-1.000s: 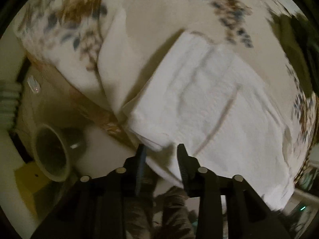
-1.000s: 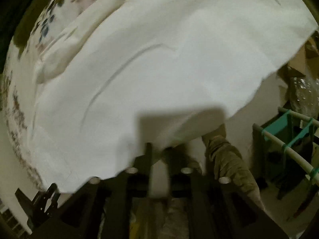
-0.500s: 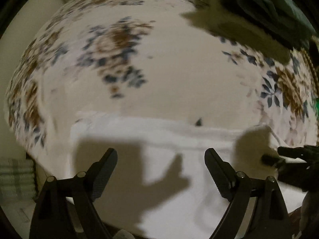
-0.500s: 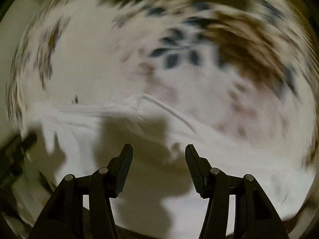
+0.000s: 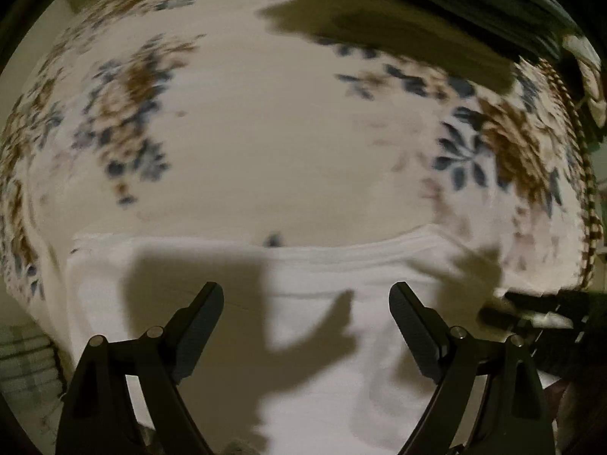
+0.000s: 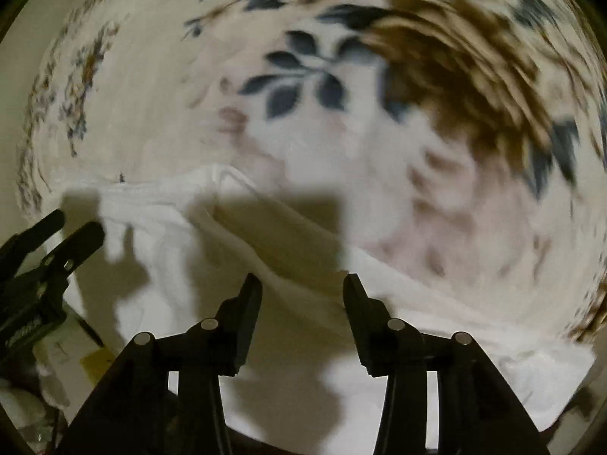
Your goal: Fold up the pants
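Observation:
The white pants point(image 5: 303, 341) lie flat on a floral bedspread point(image 5: 265, 132), their far edge a straight line across the left wrist view. My left gripper point(image 5: 305, 292) hovers over them, jaws wide open and empty. In the right wrist view the pants point(image 6: 170, 227) show a raised fold and a cord near their far edge. My right gripper point(image 6: 301, 284) is open and empty above them. Each gripper shows in the other's view, the right one point(image 5: 531, 314) at the right edge, the left one point(image 6: 57, 242) at the left edge.
A dark green folded cloth point(image 5: 474, 3) lies at the far right of the bed. The bedspread point(image 6: 379, 94) has blue-leaf and brown-flower print. The bed's left edge point(image 5: 22, 303) drops off to a pale floor with a striped cloth point(image 5: 22, 360).
One second ago both grippers were shut on the pants' edge, holding them up. They have let go and opened; the pants now lie on the bed and both grippers have moved over them.

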### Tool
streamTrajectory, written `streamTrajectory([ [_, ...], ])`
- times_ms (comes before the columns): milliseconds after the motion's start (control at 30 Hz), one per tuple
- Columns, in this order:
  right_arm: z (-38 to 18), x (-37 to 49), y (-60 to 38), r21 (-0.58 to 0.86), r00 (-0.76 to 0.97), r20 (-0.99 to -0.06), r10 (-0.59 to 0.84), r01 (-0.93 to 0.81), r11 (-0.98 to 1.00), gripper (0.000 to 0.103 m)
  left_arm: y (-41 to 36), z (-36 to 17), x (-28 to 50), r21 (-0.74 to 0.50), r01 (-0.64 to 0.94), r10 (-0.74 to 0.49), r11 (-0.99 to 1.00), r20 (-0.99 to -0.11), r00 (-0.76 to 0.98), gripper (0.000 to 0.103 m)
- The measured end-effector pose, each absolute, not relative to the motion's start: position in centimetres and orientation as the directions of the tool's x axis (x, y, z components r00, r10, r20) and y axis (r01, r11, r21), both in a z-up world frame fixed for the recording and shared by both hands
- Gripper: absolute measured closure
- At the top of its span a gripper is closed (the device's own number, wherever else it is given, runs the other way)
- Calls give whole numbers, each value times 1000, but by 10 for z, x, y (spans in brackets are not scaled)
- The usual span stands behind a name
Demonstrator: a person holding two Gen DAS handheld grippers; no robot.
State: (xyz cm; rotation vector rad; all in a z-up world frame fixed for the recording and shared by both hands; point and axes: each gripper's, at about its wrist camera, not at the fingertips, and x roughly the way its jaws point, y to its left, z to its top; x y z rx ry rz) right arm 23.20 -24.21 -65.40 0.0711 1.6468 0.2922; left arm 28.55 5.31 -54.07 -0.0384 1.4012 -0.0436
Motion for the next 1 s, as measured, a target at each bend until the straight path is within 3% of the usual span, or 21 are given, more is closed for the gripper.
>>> streamTrajectory([
  [67, -661, 224, -254, 196, -101, -978, 182, -164, 967, 56, 37, -552, 295, -36, 34, -41, 999, -987, 156, 14],
  [100, -664, 224, -260, 167, -82, -984, 156, -160, 973, 62, 32, -558, 299, -29, 40, -35, 999, -989, 146, 14],
  [133, -666, 224, -266, 154, -71, -987, 145, -136, 979, 82, 26, -566, 305, -13, 46, -19, 999, -991, 135, 14],
  [167, -668, 229, -279, 180, -65, -982, 175, -80, 980, 85, 24, -570, 310, 5, 48, -1, 999, -991, 135, 14],
  [233, -669, 241, -310, 242, -36, -969, 244, 53, 969, 87, 21, -584, 317, 20, 47, 14, 999, -994, 111, 14],
  [367, -677, 244, -343, 290, -31, -954, 298, 160, 944, 86, 24, -594, 323, 13, 37, 10, 999, -997, 75, 11],
  [467, -669, 216, -363, 351, 6, -934, 357, 202, 914, 78, 22, -575, 319, 13, 37, 10, 999, -996, 90, 12],
  [533, -650, 195, -397, 398, 76, -916, 393, 280, 874, 39, 16, -559, 310, -14, 48, -19, 999, -995, 100, 12],
  [567, -641, 183, -413, 418, 113, -908, 404, 322, 849, 32, 9, -550, 301, -27, 58, -33, 998, -995, 99, 12],
  [667, -617, 123, -478, 449, 224, -893, 390, 494, 745, 29, -19, -538, 275, -89, 77, -94, 993, -994, 63, 12],
  [833, -613, -19, -610, 386, 322, -922, 214, 798, 463, 29, -104, -557, 226, -154, 156, -148, 976, -988, -48, 12],
  [1000, -661, -100, -702, 416, 390, -908, 153, 883, 216, 29, -182, -586, 196, -174, 211, -154, 962, -982, -111, 12],
])
